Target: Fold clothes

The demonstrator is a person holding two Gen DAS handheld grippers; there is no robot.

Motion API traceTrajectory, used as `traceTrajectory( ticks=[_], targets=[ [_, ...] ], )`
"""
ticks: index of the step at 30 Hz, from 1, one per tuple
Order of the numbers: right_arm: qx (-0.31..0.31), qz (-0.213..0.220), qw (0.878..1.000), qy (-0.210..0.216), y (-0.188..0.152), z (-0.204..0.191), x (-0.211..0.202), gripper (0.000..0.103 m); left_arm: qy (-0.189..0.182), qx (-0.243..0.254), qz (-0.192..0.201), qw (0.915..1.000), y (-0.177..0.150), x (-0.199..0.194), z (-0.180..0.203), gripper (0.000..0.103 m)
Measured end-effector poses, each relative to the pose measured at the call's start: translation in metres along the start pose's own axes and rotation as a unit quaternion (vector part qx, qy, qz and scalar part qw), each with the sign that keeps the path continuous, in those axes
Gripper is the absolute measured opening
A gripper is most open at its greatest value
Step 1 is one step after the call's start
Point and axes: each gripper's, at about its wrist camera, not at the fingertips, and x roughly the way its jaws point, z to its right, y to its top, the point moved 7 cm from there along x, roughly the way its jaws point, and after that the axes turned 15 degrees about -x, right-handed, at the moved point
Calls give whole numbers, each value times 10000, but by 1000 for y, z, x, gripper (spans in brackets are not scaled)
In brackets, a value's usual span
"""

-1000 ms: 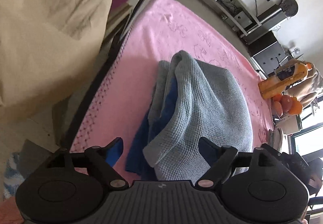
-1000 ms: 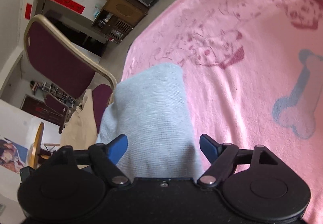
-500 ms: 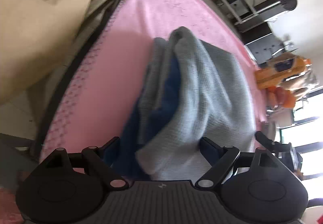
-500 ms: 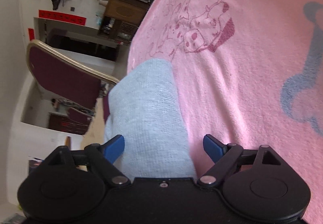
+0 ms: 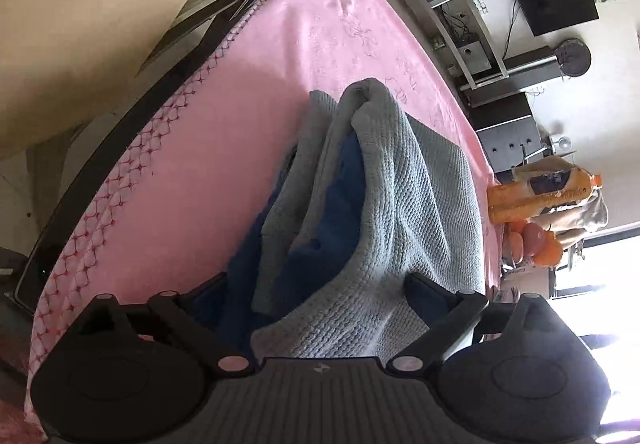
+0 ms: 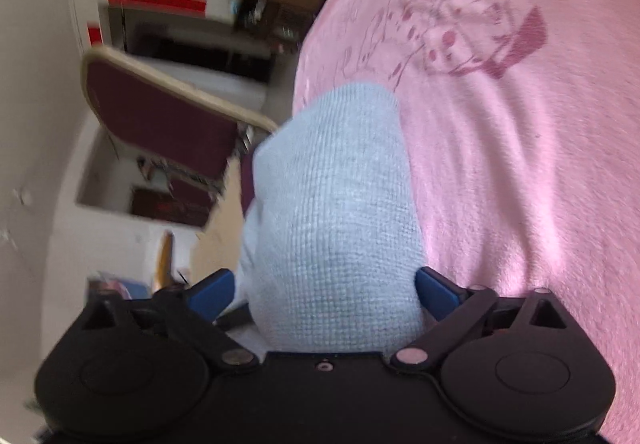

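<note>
Closing in over the past second, left gripper [image 5: 316,284] and right gripper [image 6: 324,284] each straddle the grey knit garment [image 5: 404,212], fingers wide apart, nothing clamped. Garment lies bunched on the pink blanket [image 5: 224,132]; fold unfinished.

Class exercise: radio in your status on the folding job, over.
Left tool and right tool both open, straddling the grey knit garment. Garment bunched on pink blanket, blue lining showing. Nothing in the way.
</note>
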Motion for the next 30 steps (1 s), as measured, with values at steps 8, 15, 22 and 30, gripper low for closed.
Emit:
traceTrajectory(
  ticks=[8, 15, 22, 30],
  targets=[
    [344, -208, 9992, -75, 5, 4, 8, 90, -30, -191, -30, 9998, 0, 6, 1, 93],
    [293, -103, 9987, -403, -1, -6, 13, 96, 69, 93, 176, 9998, -10, 8, 6, 80],
    [165, 84, 9963, -836, -2, -17, 8, 56, 231, 73, 292, 9993, -13, 1, 8, 50],
    [-272, 310, 9937, -1044, 4, -64, -18, 44, -363, 151, 329, 9987, -27, -28, 32, 43]
  ],
)
